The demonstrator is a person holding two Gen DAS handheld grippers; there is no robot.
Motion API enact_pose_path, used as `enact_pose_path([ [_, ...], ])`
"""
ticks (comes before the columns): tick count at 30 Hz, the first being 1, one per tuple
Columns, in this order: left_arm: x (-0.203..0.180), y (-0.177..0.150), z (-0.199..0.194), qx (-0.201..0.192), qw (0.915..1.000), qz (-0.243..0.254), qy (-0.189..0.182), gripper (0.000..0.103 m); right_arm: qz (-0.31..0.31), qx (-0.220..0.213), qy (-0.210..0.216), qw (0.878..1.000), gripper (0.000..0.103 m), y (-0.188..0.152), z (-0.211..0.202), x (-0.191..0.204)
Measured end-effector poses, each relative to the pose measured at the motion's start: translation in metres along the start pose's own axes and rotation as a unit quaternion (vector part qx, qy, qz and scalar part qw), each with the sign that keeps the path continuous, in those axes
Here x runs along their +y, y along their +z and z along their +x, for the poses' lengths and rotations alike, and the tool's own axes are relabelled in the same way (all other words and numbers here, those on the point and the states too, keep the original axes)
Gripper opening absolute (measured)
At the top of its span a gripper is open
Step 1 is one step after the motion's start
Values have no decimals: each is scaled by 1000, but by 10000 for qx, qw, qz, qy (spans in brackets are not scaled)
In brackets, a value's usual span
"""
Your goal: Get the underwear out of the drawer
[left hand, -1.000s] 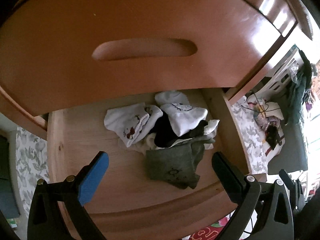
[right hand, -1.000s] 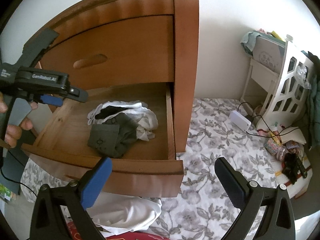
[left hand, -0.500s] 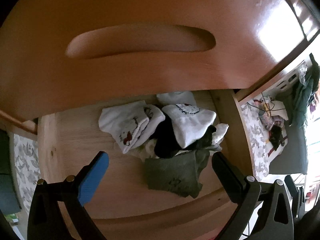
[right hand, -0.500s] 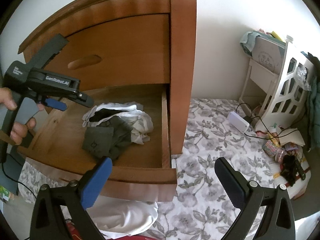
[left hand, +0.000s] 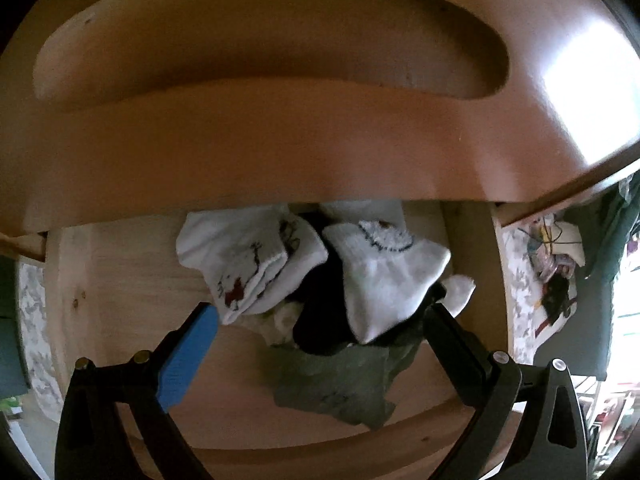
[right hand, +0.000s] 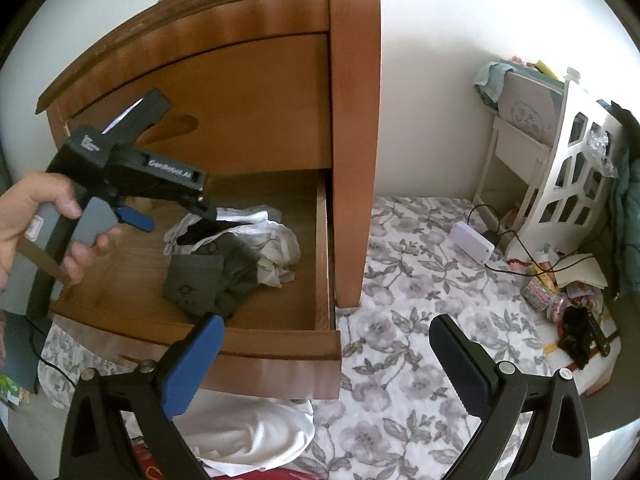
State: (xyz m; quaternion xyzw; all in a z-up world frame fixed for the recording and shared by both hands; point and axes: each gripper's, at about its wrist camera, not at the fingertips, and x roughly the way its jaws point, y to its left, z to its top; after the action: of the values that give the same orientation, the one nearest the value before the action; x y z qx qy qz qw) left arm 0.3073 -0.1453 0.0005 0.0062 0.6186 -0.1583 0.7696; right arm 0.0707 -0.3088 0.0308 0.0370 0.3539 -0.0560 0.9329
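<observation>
Left gripper (left hand: 320, 320) hangs inside the open drawer (right hand: 280, 344), fingers apart around the heap of underwear (left hand: 320, 280) at its middle. Right gripper (right hand: 324, 356) waits outside, fingers apart, empty. Judged light, soft, limp cloth; pinch a raised fold of the grey piece (left hand: 340, 384) lying nearest.

- The left gripper (left hand: 320, 316) has black arms, silver screws, one blue pad and one black pad.
- The right gripper (right hand: 326, 330) looks the same.
- Its black body carries white letters.
</observation>
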Motion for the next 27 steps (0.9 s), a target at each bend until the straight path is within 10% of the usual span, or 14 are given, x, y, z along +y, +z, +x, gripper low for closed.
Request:
enact_pose_path([
  [16,0,-4,5,-224,9979,-174,-583,15,-30,-62,-89,9999,103,-2,-18,5],
  [27,30,-37,-31,-798,9881,-459,-1230,10,-49,-169,-141,9997,103,1,-31,9],
])
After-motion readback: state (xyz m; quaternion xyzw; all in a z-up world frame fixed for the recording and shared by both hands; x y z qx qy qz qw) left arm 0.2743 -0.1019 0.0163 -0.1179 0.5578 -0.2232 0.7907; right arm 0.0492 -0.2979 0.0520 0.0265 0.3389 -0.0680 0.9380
